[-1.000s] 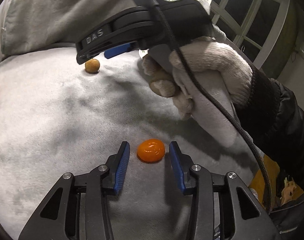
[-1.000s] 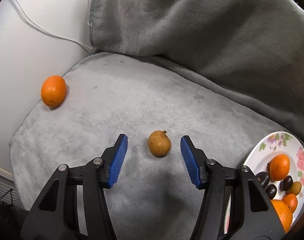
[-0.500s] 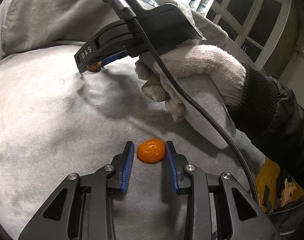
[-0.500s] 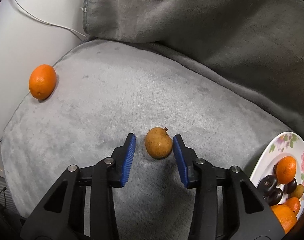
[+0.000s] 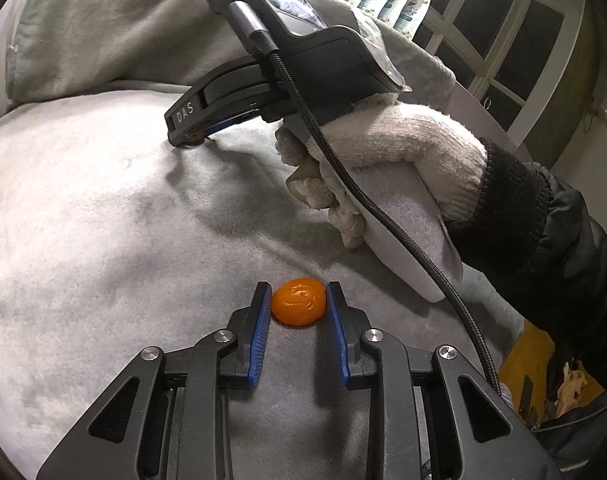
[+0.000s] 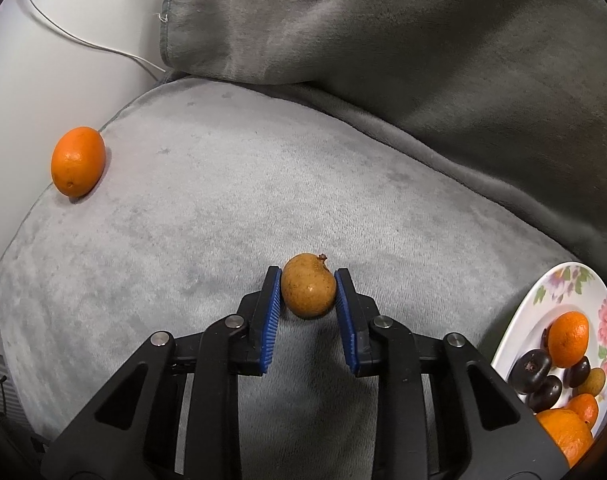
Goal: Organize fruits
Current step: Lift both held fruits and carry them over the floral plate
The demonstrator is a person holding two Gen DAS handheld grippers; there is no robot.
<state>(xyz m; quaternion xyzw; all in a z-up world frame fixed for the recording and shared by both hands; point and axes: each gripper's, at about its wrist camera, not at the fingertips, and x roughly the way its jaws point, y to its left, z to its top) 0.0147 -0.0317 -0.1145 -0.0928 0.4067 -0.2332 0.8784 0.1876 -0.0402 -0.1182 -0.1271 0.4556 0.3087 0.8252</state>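
My left gripper is shut on a small shiny orange fruit that rests on the grey plush cushion. My right gripper is shut on a brown round fruit with a small stem, also on the cushion. In the left wrist view the right gripper shows at the far end of the cushion, held by a white-gloved hand. A larger orange lies at the cushion's left edge.
A floral plate at the right edge holds oranges, dark plums and a small brown fruit. A grey blanket covers the backrest. A white wall with a cable lies left. Windows stand behind.
Both grippers have closed from wide open onto their fruits. The right gripper has moved forward and down onto the brown fruit.
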